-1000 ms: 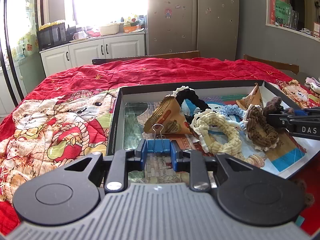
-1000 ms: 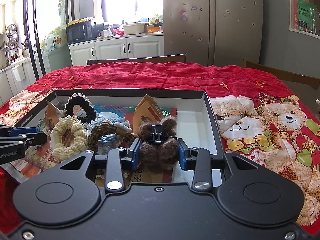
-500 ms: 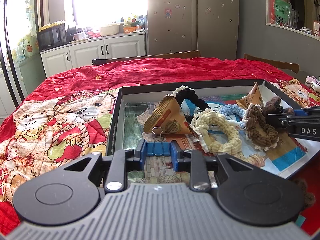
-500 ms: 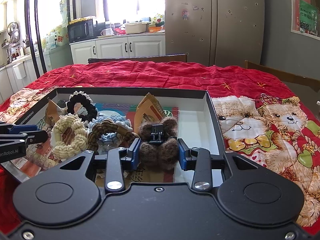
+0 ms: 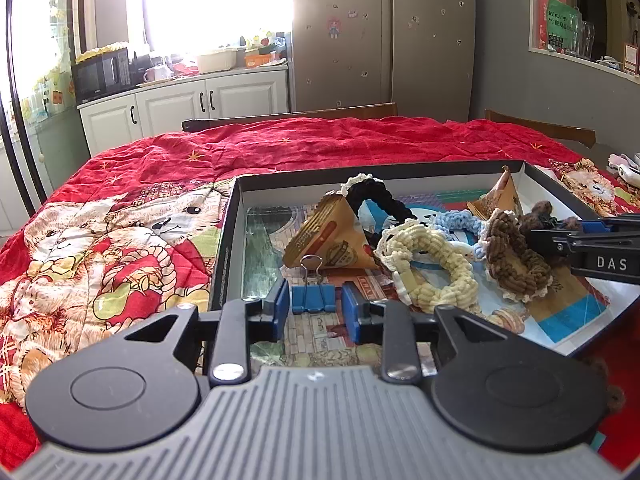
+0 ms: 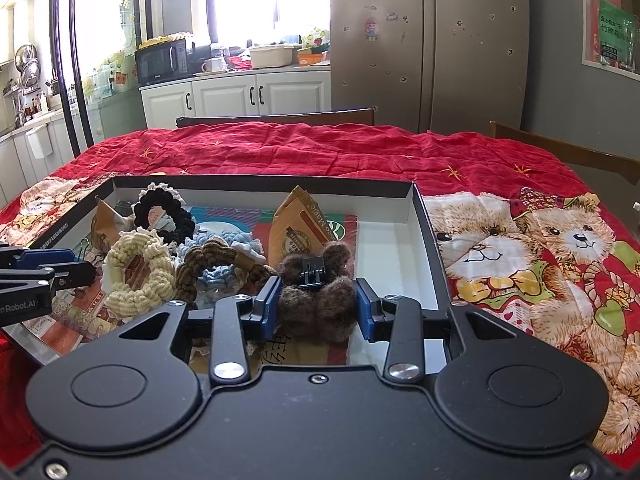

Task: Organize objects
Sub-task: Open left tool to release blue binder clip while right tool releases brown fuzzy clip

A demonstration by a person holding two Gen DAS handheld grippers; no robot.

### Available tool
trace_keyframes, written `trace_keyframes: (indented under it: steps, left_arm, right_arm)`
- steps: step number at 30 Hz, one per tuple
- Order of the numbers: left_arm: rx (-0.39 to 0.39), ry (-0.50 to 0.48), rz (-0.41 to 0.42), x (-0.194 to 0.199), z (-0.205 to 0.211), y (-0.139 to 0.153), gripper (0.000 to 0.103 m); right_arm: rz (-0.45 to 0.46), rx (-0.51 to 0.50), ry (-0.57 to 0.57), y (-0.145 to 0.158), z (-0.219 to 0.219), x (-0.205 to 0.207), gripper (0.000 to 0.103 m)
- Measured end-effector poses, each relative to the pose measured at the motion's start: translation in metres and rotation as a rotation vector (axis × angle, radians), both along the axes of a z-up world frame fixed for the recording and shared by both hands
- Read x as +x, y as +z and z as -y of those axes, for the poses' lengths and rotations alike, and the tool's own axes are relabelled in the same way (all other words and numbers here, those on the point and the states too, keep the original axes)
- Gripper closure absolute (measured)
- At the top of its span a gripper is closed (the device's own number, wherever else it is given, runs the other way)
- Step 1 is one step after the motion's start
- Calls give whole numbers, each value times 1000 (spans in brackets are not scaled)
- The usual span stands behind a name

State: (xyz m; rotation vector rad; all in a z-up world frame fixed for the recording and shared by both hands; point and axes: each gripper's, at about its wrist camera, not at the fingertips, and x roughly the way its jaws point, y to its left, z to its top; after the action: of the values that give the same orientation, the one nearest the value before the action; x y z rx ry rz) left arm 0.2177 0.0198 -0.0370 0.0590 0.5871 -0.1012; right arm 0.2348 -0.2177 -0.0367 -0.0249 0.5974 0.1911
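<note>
My left gripper has just been opening; its fingers stand clear of the blue binder clip between them, near-left in the box. My right gripper clamps the brown fuzzy claw clip.

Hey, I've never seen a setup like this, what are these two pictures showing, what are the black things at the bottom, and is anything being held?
Each picture comes from a camera on a hand-held gripper a person carries, one per hand, looking along its two blue-padded fingers. The left hand-held gripper has just been opening: the blue binder clip stands between its pads, free of them. The right hand-held gripper squeezes a fuzzy brown hair clip. Both reach into a shallow black box on a red teddy-bear quilt, holding crocheted scrunchies, like the cream one, and paper packets.
</note>
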Motion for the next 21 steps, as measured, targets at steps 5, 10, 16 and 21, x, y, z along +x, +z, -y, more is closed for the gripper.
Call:
trace_keyframes:
  steps: [5,10,16,21]
  left_arm:
    - [-7,1,7,-2,-1,3,53]
    - [-9,-5,18,-6,0,6,48]
    - [-15,-9,35,-12,0,12,42]
    - [-27,-12,48,-19,0,19,39]
  right_arm:
    - [5,10,-5,2,3,-1,61]
    - [11,13,-4,3,3,-2,57]
    - [26,13,1,8,1,-6,52]
    - [39,18,0,12,2,-12,51]
